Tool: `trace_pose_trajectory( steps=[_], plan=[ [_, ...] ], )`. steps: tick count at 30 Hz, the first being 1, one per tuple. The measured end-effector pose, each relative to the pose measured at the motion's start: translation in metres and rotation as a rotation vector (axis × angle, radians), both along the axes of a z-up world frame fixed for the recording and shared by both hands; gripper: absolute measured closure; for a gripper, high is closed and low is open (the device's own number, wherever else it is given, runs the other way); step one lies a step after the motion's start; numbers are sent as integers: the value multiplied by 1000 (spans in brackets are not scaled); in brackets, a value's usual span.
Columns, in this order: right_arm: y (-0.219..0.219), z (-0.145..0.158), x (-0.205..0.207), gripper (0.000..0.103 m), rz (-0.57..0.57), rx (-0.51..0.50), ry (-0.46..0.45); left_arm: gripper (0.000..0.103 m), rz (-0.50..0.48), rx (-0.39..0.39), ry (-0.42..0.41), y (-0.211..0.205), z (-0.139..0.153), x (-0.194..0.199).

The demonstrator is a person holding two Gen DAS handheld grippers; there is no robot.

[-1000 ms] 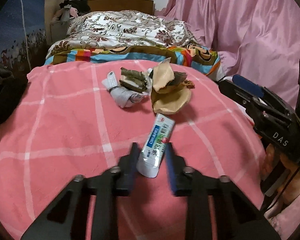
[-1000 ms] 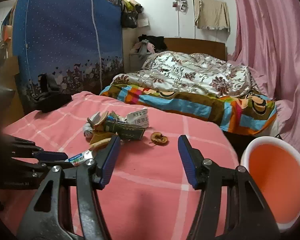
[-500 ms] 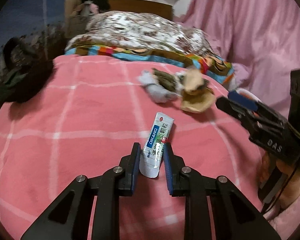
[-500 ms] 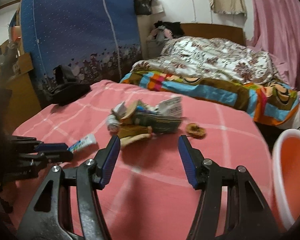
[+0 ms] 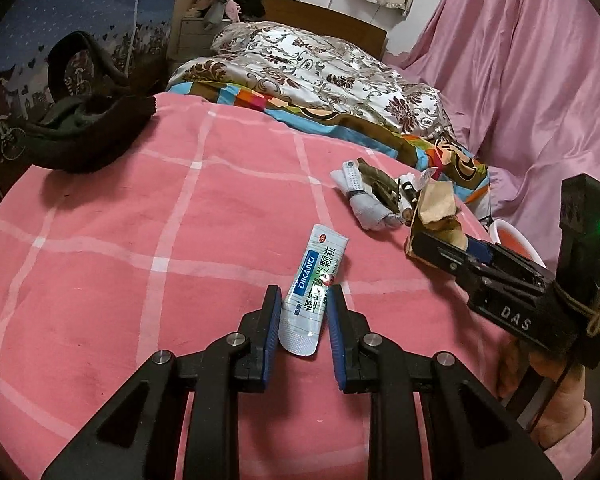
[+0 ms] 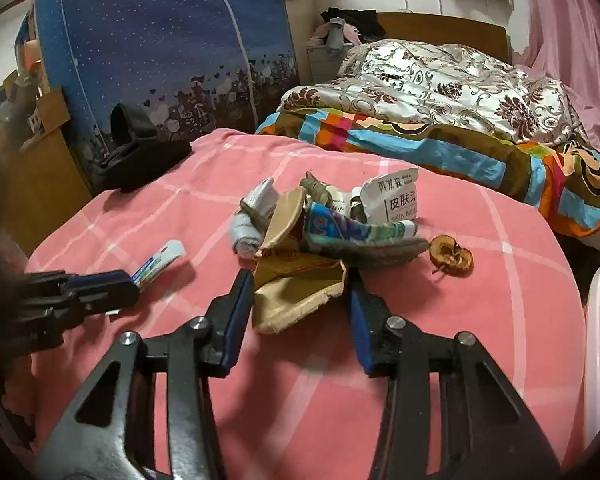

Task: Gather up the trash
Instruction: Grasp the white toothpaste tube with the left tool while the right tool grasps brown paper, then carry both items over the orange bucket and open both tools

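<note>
Left wrist view: left gripper (image 5: 303,312) pinches sachet (image 5: 314,280); right gripper (image 6: 300,300) closing around seemingly untouched brown paper (image 6: 296,296).

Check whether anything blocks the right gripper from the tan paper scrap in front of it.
Nothing visible does. The right gripper already has its jaws on either side of the tan paper scrap and they are closing on it. The rest of the trash pile lies behind the scrap, not between it and the blue pads.
</note>
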State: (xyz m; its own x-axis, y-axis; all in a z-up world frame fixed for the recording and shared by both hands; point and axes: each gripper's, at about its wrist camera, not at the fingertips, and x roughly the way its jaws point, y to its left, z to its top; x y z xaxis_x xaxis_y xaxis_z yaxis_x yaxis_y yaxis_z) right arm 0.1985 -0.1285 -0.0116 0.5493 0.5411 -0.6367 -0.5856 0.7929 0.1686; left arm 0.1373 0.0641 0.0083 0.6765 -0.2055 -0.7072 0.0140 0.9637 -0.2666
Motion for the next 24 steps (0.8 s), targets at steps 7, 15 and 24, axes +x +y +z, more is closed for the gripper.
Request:
trace_pose_trajectory(
  steps=[7,15,24],
  plan=[
    [-13,1,-13,75,8,40,-3,84,-6,10,-17,-10,0,-1],
    [-33,4,-34,75,42,78,6,84,-20,17,-64,-22,6,-4],
    [-81,45,-71,75,-97,131,-281,84,-60,-19,-160,-46,15,-4]
  ],
)
